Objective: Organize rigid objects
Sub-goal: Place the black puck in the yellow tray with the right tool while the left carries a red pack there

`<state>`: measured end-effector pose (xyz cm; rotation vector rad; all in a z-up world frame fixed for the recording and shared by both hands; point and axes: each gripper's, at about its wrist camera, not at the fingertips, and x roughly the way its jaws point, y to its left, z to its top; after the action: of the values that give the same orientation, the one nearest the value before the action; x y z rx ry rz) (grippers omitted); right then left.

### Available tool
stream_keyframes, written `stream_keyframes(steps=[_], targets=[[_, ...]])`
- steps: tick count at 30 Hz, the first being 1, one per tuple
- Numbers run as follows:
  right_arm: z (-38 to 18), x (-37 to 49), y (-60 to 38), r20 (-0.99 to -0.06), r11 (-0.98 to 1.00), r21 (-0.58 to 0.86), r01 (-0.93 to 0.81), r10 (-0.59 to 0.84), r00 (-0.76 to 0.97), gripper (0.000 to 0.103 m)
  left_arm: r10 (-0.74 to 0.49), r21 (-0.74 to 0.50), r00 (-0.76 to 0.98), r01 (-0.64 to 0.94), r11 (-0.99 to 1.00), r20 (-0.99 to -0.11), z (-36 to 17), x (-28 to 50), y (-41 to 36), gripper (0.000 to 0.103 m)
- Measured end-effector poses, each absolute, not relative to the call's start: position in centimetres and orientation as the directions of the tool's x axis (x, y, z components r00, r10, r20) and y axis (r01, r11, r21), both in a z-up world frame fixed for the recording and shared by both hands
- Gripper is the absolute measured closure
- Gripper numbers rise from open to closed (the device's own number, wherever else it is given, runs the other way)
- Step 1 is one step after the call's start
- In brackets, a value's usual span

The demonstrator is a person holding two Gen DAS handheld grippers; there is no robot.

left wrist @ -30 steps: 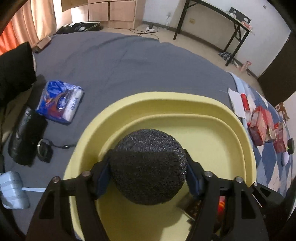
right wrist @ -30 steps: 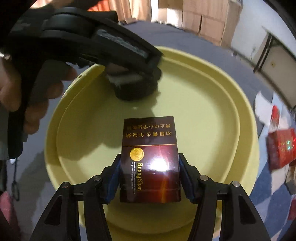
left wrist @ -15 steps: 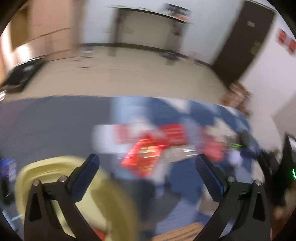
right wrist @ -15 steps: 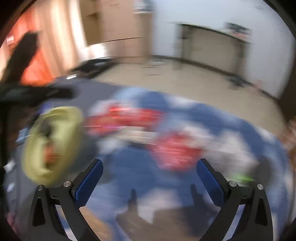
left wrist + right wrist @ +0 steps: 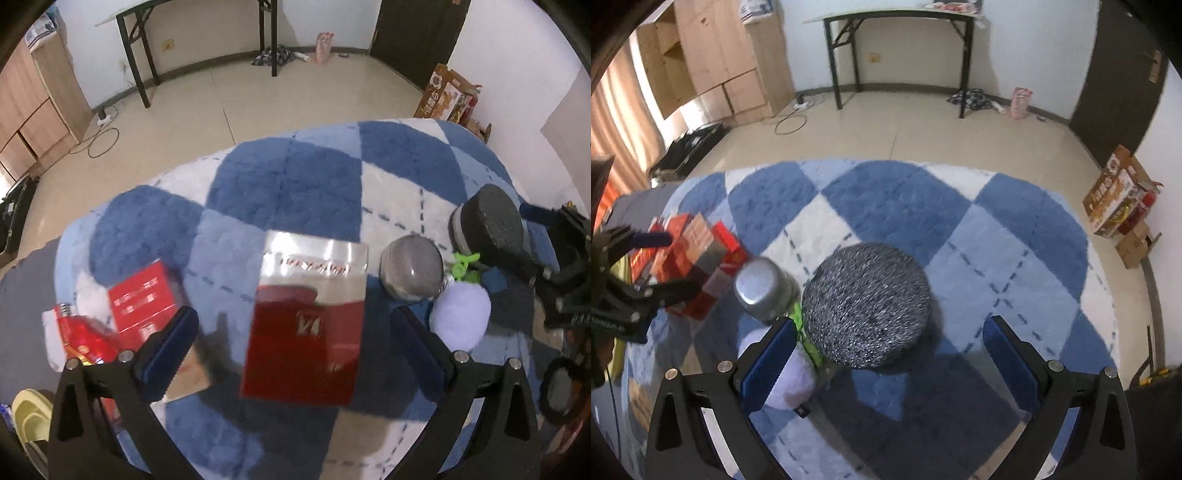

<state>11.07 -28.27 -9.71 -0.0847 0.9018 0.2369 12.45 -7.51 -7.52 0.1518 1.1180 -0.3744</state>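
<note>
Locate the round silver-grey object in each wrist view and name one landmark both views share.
Left wrist: round silver-grey object right of centre, beside the red-and-silver box.
Right wrist: it sits left of centre, beside the black foam disc.
Shared landmark: lilac plush next to it.

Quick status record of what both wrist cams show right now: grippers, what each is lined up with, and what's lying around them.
left gripper: open, nothing held
ahead of left gripper: red and silver box on the blue checkered rug
right gripper: open, nothing held
ahead of right gripper: dark speckled round disc on the rug
beside disc: silver round object, lavender plush
left side: pile of red boxes
yellow tray: only an edge shows
</note>
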Motion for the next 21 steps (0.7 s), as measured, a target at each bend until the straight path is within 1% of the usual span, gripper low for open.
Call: stream_keyframes(steps=[1,2,3,4,5,6,9,12,14,16,18,21], targets=[[-9.9,11.0,-28.0,-0.781,0.969,0.024,-0.245,0.171,0.6,0.001,-0.223,-0.071,0.389,0.369,0.927,-0.894,-7.6,12.6,-7.7,0.001],[-10.1,11.0,-27.8,-0.777,0.968,0.024,-0.249,0.175,0.605,0.003,-0.221,-0.066,0.395,0.37,0.927,-0.892,-7.8,12.8,-7.9,0.007],[-9.8,11.1,-28.7,-0.775,0.967,0.027,-0.254,0.181,0.605,0.011,-0.212,-0.058,0.398,0.365,0.929,-0.893,-8.0,12.9,-7.9,0.014],[-10.3,11.3,-28.2,-0.78,0.964,0.027,-0.264,0.185,0.597,0.02,-0.202,-0.052,0.395,0.36,0.931,-0.896,-8.3,13.1,-8.0,0.037],[-10.0,11.8,-28.6,-0.787,0.962,0.028,-0.272,0.189,0.587,0.035,-0.221,-0.074,0.381,0.364,0.929,-0.898,-8.5,13.3,-8.0,0.045],[-10.3,12.1,-28.9,-0.787,0.959,0.029,-0.282,0.196,0.585,0.035,-0.23,-0.087,0.38,0.359,0.929,-0.896,-8.5,13.5,-8.1,0.045],[-9.3,12.7,-30.5,-0.742,0.957,0.032,-0.287,0.215,0.635,0.036,-0.256,-0.108,0.411,0.35,0.931,-0.875,-6.8,12.8,-7.3,0.045],[-5.8,11.1,-30.8,-0.675,0.945,0.048,-0.324,0.269,0.687,0.036,-0.328,-0.175,0.433,0.357,0.918,-0.84,-3.6,11.7,-4.8,0.045],[-4.6,10.7,-30.0,-0.655,0.933,0.042,-0.356,0.295,0.695,0.036,-0.377,-0.218,0.424,0.376,0.901,-0.824,-1.9,11.1,-3.1,0.045],[-4.0,10.7,-29.2,-0.652,0.927,0.036,-0.374,0.305,0.694,0.036,-0.39,-0.226,0.438,0.38,0.897,-0.81,-0.9,10.7,-1.9,0.045],[-4.1,10.7,-28.8,-0.652,0.926,0.026,-0.377,0.301,0.696,0.036,-0.363,-0.201,0.413,0.384,0.901,-0.835,-2.1,11.1,-2.4,0.045],[-5.7,11.1,-29.1,-0.68,0.936,0.015,-0.353,0.268,0.683,0.036,-0.327,-0.189,0.365,0.365,0.912,-0.872,-6.1,12.1,-4.0,0.045]])
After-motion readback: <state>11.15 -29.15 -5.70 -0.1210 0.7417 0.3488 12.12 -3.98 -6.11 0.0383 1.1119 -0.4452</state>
